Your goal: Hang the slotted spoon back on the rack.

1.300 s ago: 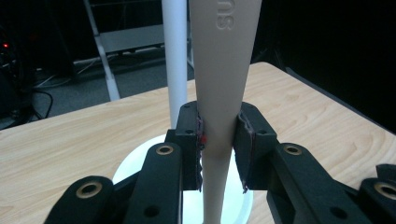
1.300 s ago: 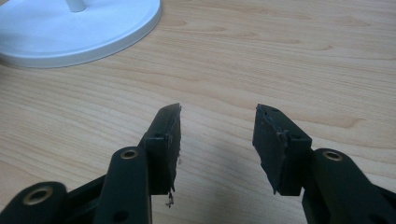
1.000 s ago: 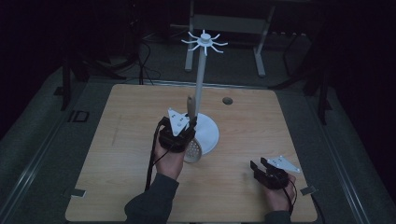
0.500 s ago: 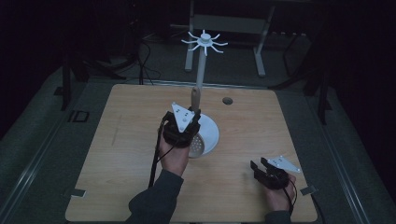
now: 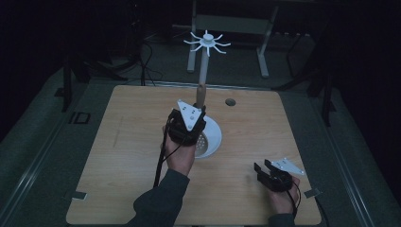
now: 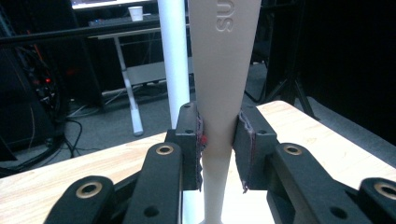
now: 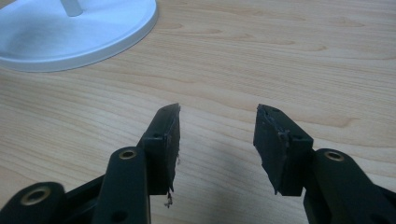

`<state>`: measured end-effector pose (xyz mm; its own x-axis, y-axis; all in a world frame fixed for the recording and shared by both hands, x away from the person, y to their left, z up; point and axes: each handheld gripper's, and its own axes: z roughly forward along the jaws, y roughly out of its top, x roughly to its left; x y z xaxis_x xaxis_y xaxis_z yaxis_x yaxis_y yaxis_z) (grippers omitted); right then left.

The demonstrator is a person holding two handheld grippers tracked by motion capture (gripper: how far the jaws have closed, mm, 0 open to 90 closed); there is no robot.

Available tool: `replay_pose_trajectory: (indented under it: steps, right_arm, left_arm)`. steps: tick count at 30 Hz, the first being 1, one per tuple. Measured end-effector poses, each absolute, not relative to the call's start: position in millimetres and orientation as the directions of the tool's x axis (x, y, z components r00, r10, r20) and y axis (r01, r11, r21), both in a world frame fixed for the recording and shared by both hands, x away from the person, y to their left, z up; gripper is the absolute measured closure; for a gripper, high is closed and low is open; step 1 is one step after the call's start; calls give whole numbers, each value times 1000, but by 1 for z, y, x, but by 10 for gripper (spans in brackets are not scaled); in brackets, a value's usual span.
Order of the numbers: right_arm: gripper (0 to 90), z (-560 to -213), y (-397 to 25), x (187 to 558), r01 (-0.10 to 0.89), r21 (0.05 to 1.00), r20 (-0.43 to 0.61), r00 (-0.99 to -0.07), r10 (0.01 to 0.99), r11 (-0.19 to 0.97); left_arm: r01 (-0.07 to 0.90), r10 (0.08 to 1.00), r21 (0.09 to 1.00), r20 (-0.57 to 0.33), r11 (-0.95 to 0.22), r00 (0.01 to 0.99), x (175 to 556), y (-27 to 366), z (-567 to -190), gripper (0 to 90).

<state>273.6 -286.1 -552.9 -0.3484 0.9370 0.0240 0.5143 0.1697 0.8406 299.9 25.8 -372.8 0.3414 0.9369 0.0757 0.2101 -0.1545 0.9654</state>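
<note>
A white stand rises from a round base (image 5: 215, 135) on the wooden table, its pole (image 6: 175, 56) ending in a spoked top (image 5: 207, 41). My left gripper (image 5: 198, 113) is over the base, shut on the narrow neck of a beige utensil handle (image 6: 224, 70) that stands upright right beside the pole. Below the gripper a perforated head (image 5: 202, 141) hangs over the base. My right gripper (image 5: 262, 168) rests low at the table's near right, jaws open over bare wood (image 7: 217, 126), with the stand's base (image 7: 70, 32) beyond it.
The table (image 5: 118, 142) has a small round hole (image 5: 230, 101) near its far edge. Beyond it stands a desk frame (image 5: 227, 23) on a dark floor with cables. A white cup (image 6: 135, 13) sits on that desk.
My left gripper has risen and shifted slightly right and away with the utensil, closer to the pole. The right gripper has stayed put.
</note>
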Motion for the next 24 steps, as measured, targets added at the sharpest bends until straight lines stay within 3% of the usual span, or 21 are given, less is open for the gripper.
replay_pose_trajectory:
  steps: [24]
  right_arm:
    - [506, -554, -284, 274, 516, 838, 14, -349, 937, 179]
  left_arm:
    - [187, 958, 968, 115, -168, 263, 304, 10, -353, 730]
